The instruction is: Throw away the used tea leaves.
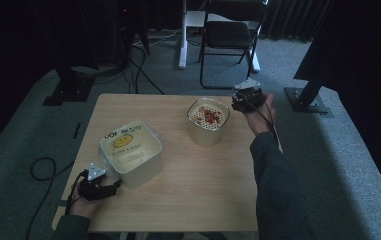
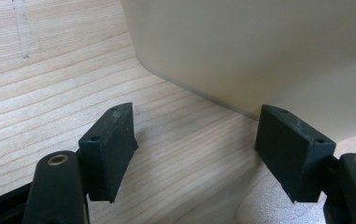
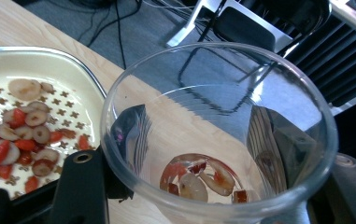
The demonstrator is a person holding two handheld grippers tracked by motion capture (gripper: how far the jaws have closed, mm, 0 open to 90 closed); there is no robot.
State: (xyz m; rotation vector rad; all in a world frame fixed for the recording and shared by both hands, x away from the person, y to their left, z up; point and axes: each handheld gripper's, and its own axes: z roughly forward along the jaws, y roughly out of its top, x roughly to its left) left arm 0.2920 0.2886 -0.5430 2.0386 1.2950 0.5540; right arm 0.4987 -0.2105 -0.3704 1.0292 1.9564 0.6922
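Right gripper (image 3: 203,186) clamps my glass cup (image 3: 217,135) beside the strainer pot (image 1: 208,120); left gripper (image 2: 196,154) gapes by the square container (image 1: 130,150); I'd tip slowly

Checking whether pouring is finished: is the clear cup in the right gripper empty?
Nearly empty, not fully: in the right gripper view the clear cup has a few red and pale pieces at its bottom.
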